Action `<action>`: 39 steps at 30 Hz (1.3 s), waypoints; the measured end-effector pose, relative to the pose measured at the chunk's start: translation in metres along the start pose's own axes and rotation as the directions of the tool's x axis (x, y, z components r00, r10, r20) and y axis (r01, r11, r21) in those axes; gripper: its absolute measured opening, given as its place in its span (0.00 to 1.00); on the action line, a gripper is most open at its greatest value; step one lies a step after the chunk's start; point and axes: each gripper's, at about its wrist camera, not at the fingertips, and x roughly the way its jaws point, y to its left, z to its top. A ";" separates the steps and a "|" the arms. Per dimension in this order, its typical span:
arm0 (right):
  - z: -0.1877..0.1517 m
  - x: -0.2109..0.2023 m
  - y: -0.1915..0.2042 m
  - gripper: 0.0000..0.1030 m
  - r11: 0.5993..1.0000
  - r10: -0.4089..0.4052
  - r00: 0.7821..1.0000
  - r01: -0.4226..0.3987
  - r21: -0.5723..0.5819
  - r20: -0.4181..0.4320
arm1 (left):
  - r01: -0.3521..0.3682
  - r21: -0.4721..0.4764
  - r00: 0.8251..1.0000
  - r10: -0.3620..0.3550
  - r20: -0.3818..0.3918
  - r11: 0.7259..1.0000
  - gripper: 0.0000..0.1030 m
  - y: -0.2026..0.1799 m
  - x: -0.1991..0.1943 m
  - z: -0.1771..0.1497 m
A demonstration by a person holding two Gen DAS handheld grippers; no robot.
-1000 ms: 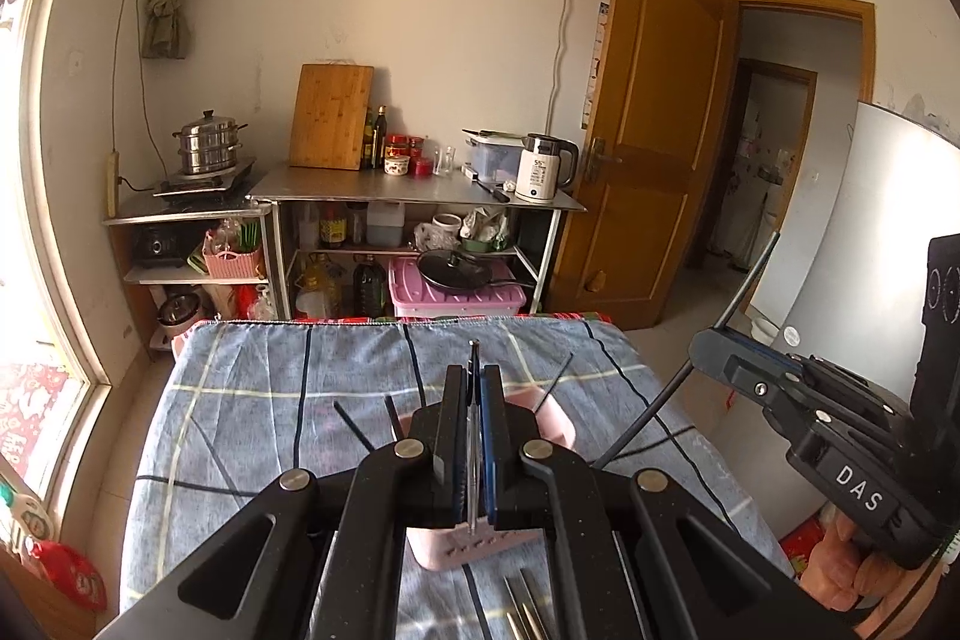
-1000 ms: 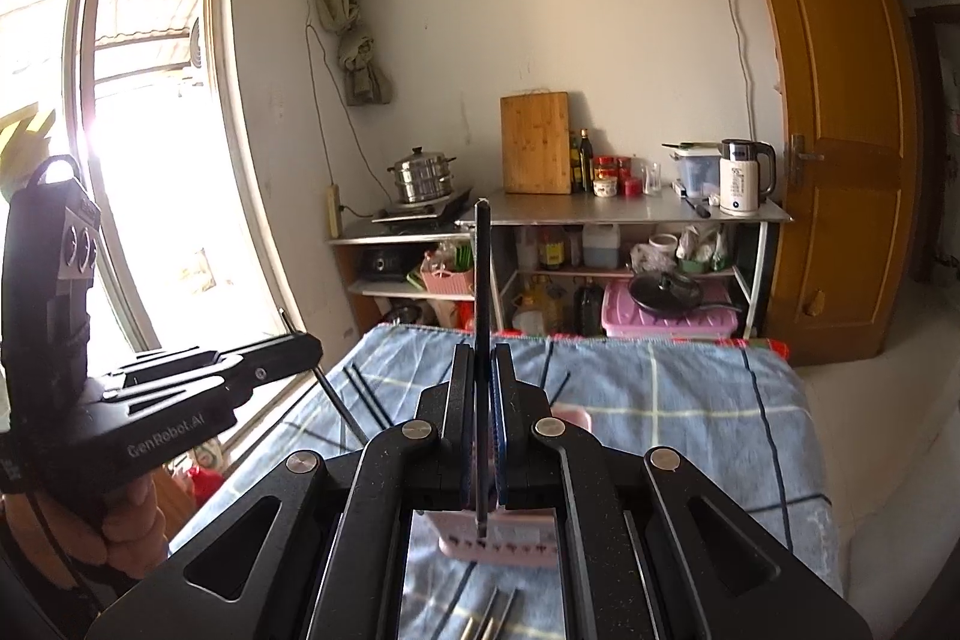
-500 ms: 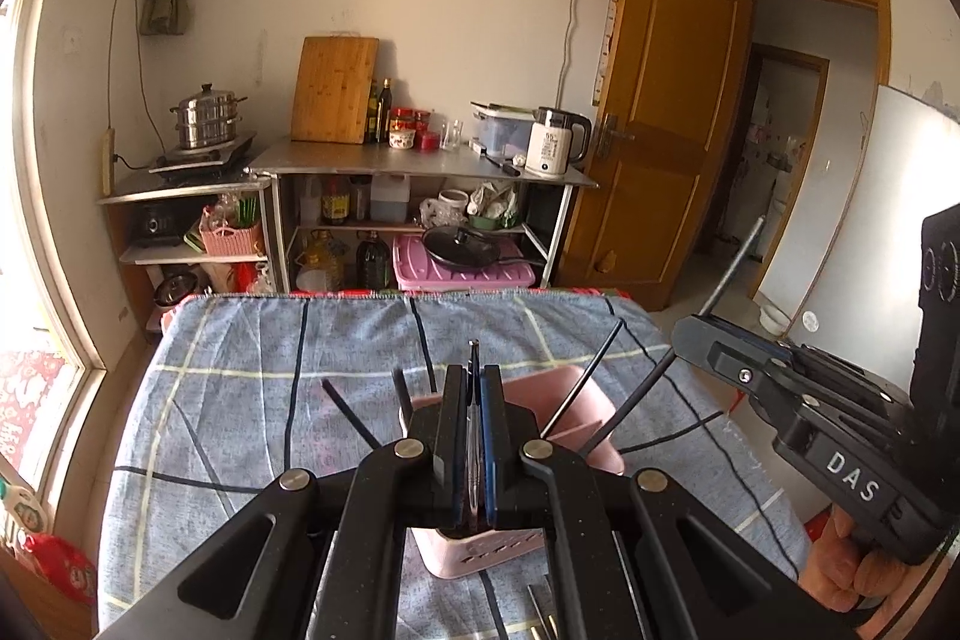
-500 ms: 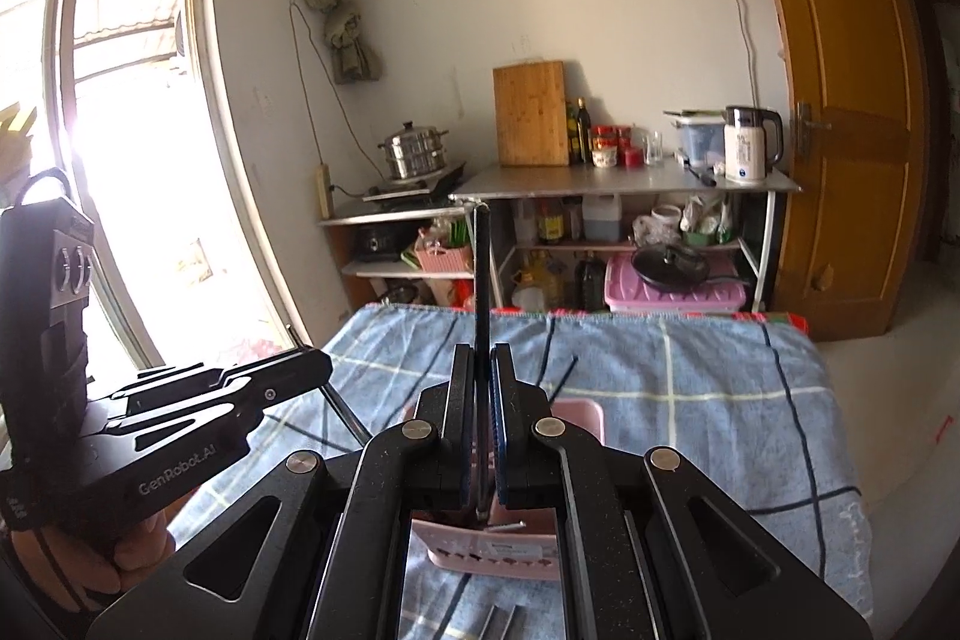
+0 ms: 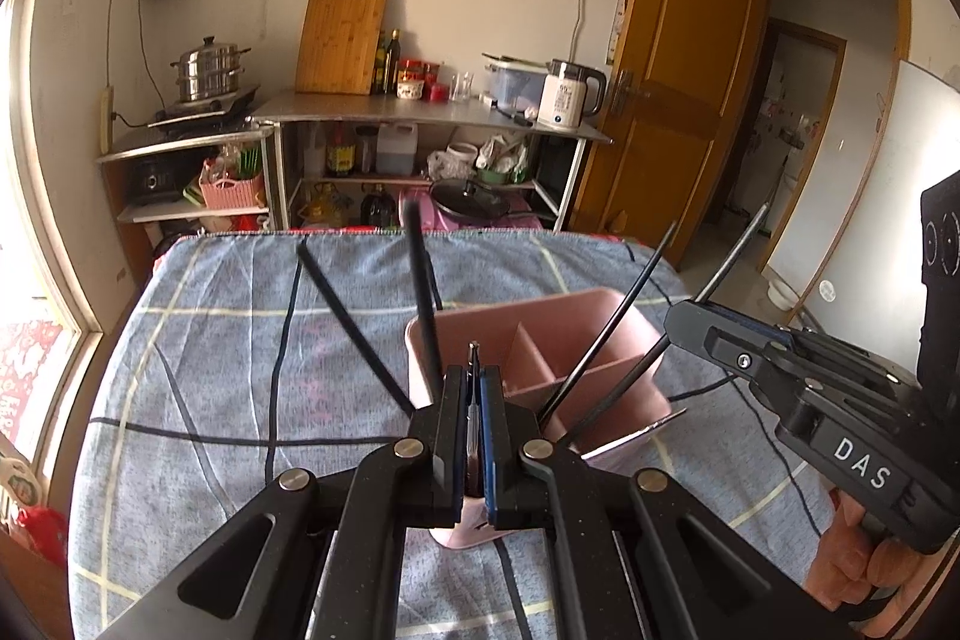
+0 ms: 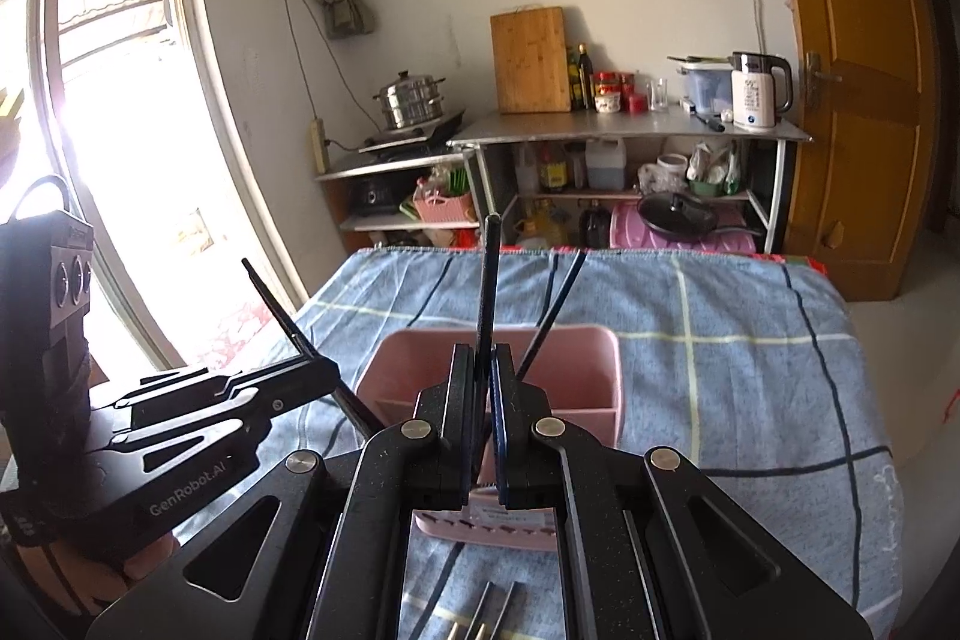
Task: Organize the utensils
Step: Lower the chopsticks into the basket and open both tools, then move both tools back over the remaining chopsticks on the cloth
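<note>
Both my grippers, left (image 5: 474, 400) and right (image 6: 480, 400), clench a chopstick (image 6: 487, 280) over the caddy (image 5: 594, 340); a skewed drop could miss its compartment.

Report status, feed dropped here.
Left gripper shut on thin metal utensil. Right gripper shut on black chopstick. Both over pink plastic holder.

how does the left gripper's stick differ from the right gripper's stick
The left stick looks thin and greyish; the right stick is black and thicker. The left stick pokes just past the left gripper; the right stick rises far past the right gripper. Both are clamped in shut jaws over the pink holder.
</note>
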 end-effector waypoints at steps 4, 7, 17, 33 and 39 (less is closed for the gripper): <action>-0.005 0.003 -0.002 0.05 1.000 0.003 1.000 -0.003 0.001 -0.018 | 0.008 -0.007 1.000 -0.008 -0.006 1.000 0.04 0.003 0.004 -0.005; -0.007 0.002 -0.006 0.06 1.000 0.004 1.000 -0.004 0.010 -0.027 | 0.007 -0.001 1.000 -0.007 -0.004 1.000 0.05 0.003 0.001 -0.007; -0.007 -0.020 -0.007 0.10 1.000 -0.021 1.000 0.021 0.010 -0.001 | -0.008 -0.007 0.999 0.008 0.041 1.000 0.11 -0.001 -0.028 -0.009; -0.031 -0.077 0.006 0.11 0.999 -0.026 0.998 0.027 -0.019 0.057 | 0.007 -0.012 0.992 -0.006 0.122 1.000 0.11 -0.020 -0.097 -0.039; -0.047 -0.094 0.005 0.11 1.000 -0.028 0.997 0.029 -0.009 0.067 | 0.014 0.000 0.991 -0.014 0.134 1.000 0.11 -0.028 -0.113 -0.057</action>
